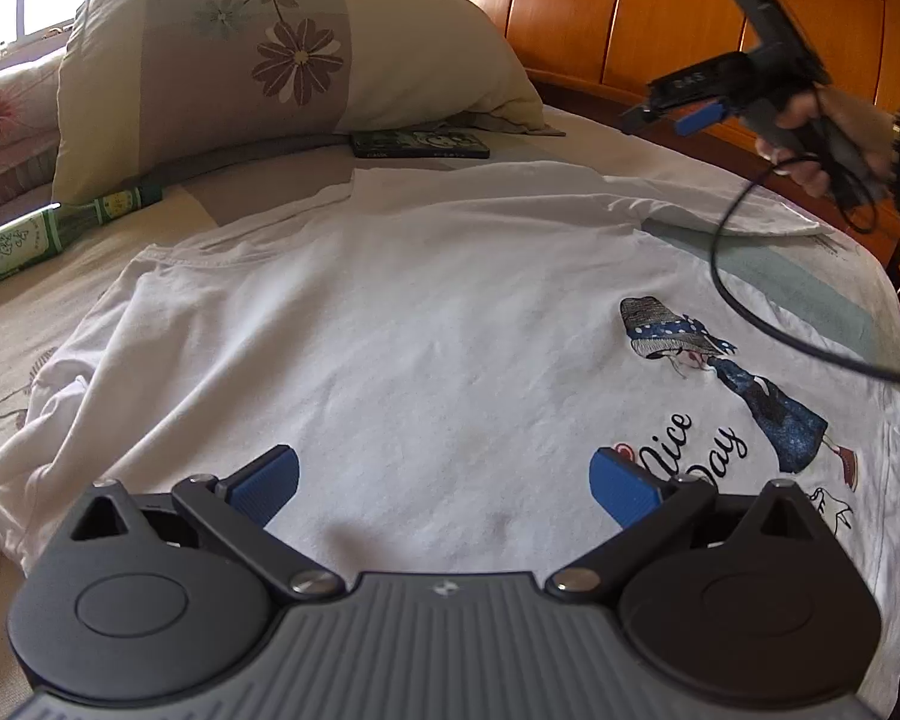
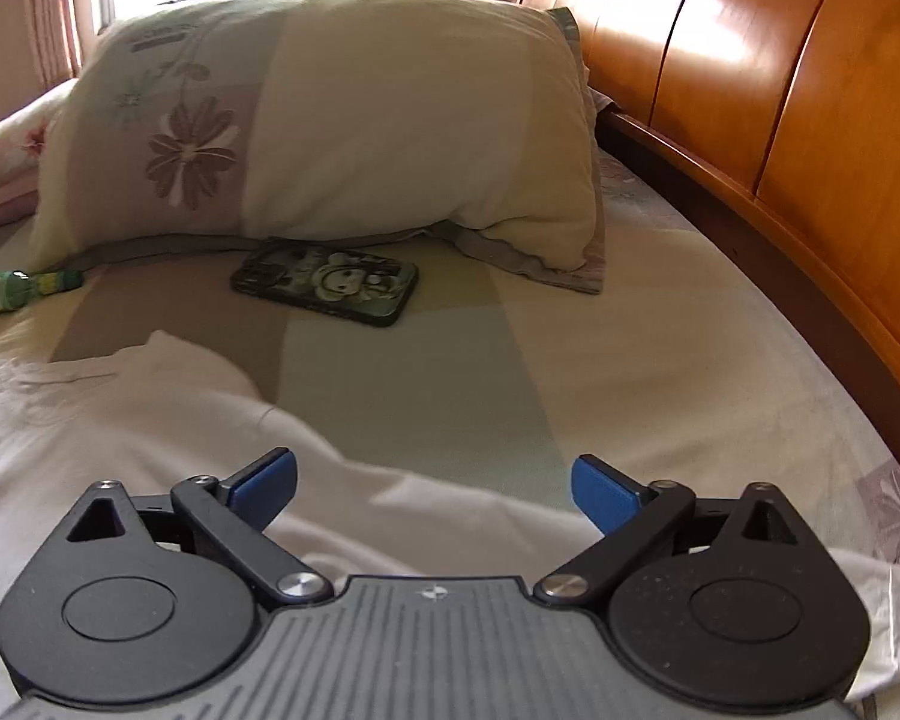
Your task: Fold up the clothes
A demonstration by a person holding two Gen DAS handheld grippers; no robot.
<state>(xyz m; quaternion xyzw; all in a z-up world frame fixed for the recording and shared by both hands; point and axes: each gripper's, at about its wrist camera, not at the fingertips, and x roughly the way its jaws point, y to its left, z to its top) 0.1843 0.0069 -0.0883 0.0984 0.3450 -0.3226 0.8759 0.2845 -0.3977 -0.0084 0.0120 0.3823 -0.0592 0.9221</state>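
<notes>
the white t-shirt (image 1: 390, 312) lay spread flat on the bed (image 2: 660, 360), print side up. the left tool (image 1: 444, 480) hovered spread over its middle; the right tool (image 2: 435, 483), also spread, hung over the edge at two o'clock. any fold would need both pinching matching edges evenly.

A white T-shirt (image 1: 390, 324) is seen spread flat on the bed (image 1: 810, 276), with the left gripper (image 1: 444, 483) held wide apart above it and the right gripper (image 1: 669, 111) raised near the headboard (image 1: 630, 12).

The T-shirt (image 1: 420, 324) print reads "Nice Day".
</notes>
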